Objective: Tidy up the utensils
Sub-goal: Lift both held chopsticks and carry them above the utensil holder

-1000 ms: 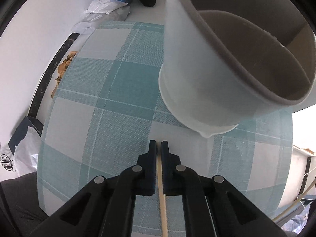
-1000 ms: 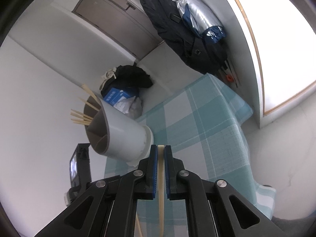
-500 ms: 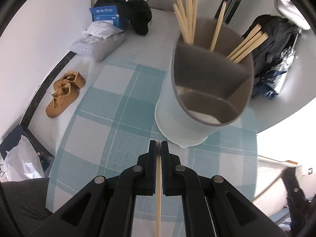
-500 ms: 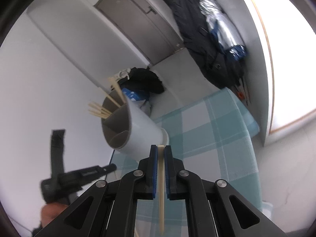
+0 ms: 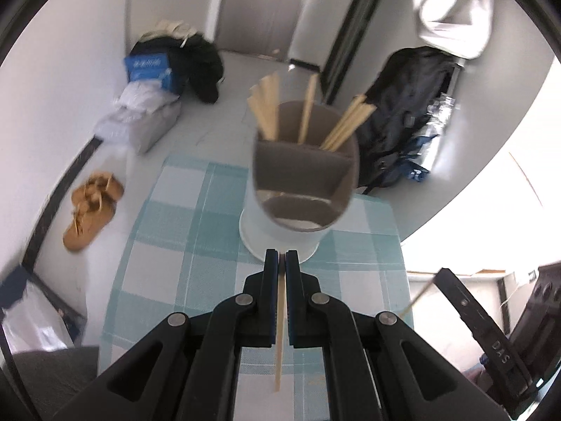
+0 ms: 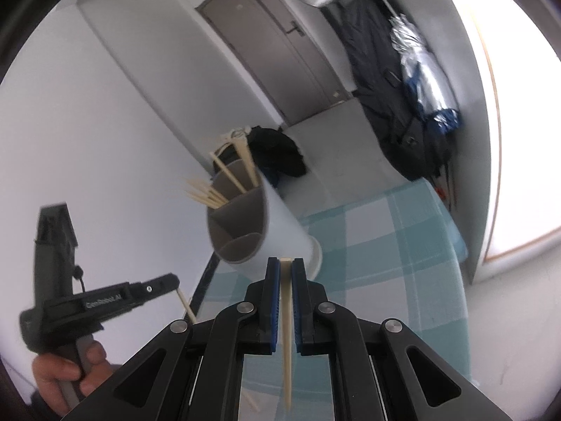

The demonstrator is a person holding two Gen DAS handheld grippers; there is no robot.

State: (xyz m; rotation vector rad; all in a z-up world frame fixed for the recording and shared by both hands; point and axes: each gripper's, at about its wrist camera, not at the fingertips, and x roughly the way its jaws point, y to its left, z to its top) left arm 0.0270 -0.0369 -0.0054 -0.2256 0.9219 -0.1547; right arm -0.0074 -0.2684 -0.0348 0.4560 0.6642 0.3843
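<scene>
A white utensil holder [image 5: 280, 221] with a grey divided inside stands on the teal checked tablecloth [image 5: 168, 252]; several wooden chopsticks [image 5: 268, 108] stick out of its far compartments. My left gripper [image 5: 281, 258] hovers just in front of the holder, shut on a thin wooden chopstick [image 5: 279, 333] that hangs back below the jaws. In the right wrist view the holder [image 6: 266, 231] leans in the picture, and my right gripper [image 6: 286, 266] is shut on a pale chopstick [image 6: 286, 343]. The left gripper [image 6: 175, 286], held by a hand [image 6: 66, 372], shows at lower left with its chopstick [image 6: 186, 307].
The cloth-covered table ends close behind the holder. On the floor beyond lie tan sandals [image 5: 91, 214], a blue box [image 5: 149, 68], white bags [image 5: 140, 122] and a black bag [image 5: 189, 59]. Dark jackets [image 5: 403, 119] hang at right. The right gripper's body [image 5: 491, 333] is at lower right.
The left gripper rose and drew back from the holder, which now looks smaller with its chopsticks in sight. The right gripper rolled and lifted slightly; the left gripper came into its view.
</scene>
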